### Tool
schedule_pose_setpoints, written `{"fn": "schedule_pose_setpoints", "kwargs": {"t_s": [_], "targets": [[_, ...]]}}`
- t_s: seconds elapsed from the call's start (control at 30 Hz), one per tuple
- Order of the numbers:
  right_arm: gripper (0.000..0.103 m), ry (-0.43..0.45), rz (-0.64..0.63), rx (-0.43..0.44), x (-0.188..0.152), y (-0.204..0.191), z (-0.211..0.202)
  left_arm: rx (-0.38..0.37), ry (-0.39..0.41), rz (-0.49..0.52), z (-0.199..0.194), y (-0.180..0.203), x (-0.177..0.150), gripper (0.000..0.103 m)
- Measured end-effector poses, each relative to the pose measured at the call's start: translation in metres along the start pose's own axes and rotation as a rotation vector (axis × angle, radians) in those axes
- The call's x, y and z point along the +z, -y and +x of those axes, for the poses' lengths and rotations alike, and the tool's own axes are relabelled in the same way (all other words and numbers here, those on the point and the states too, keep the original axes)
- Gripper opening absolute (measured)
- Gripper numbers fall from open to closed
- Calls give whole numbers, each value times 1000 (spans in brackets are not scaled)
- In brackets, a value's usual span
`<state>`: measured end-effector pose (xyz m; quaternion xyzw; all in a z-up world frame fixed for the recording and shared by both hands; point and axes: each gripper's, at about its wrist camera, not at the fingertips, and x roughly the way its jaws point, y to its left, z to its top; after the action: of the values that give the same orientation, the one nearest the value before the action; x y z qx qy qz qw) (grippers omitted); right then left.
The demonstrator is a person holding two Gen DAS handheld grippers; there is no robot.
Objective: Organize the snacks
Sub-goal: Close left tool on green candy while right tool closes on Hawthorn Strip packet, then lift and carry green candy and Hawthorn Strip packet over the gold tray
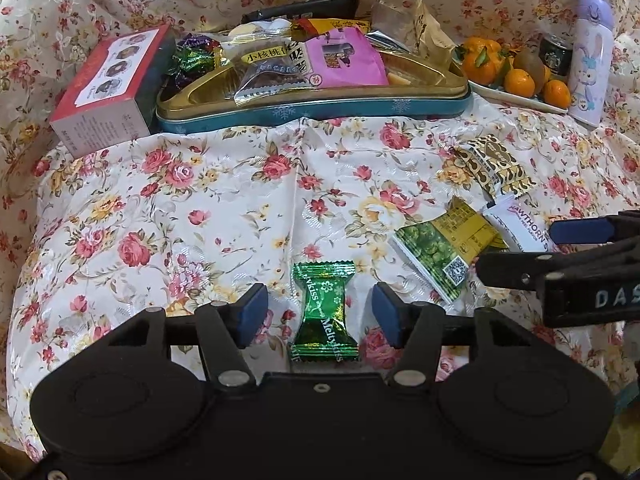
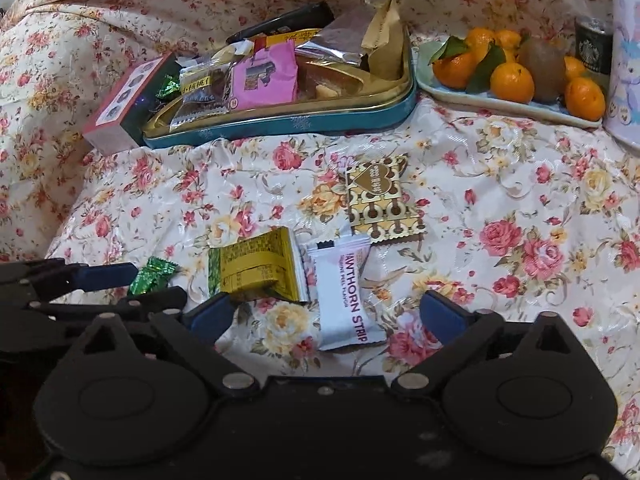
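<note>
A plate (image 2: 472, 94) of tangerines (image 2: 512, 82) and a kiwi (image 2: 542, 66) sits beside a lilac flask (image 1: 591, 60) on floral cloth (image 1: 200, 200).

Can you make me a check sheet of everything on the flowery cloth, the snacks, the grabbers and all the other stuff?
Surface: flowered tablecloth, wrinkled.
Job's things: green Meltykiss candy, green pea packet, white hawthorn strip and gold heart packet lie loose on the cloth. The snack tin at the back already holds several packets.
Clutter: red box beside the tin; plate of oranges with a kiwi; dark can; purple bunny bottle.
Grippers: left gripper open, candy between its jaws, not pressed. Right gripper open, hawthorn strip between its jaws, not pressed.
Cables: nothing seen.
Surroundings: the same flowered cloth rises behind; nothing else seen.
</note>
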<state>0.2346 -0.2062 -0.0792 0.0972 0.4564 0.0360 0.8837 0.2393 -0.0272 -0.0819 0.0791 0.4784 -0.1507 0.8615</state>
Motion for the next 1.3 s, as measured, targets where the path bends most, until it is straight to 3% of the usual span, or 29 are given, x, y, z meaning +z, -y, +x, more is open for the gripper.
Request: {"fn": "schedule_pose_setpoints", "kwargs": {"t_s": [0.07,0.1,0.17,0.33,0.6,0.67,0.73,1.07,1.3], "targets": [[76,11,-47,-50,-1,-6,-2,-2,-7,-1,-1,0,1,56],[72,19,-63,-69,-2,-8,-3,-1,-9,-3,-2,1,1,52],[53,26,-91,-95,-3,-10,-4,1,-14,-8,-4,1,1,48],[28,40,-112,-102,-3,-11,-5,-3,-4,-17,-10,0,-1,47],[25,69,-146,-121,-6,-18,-1,11,-12,-6,-3,4,4,46],[25,69,-129,-114,-4,-16,-2,14,-12,-16,-4,3,5,39],[24,71,-106,-109,-3,-13,-5,21,-7,-21,-6,1,5,26],[24,127,-17,-117,-8,-3,-39,10,36,-28,-35,1,0,26],[24,195,11,-104,-27,-8,-85,10,96,-40,-77,9,-10,26]]}}
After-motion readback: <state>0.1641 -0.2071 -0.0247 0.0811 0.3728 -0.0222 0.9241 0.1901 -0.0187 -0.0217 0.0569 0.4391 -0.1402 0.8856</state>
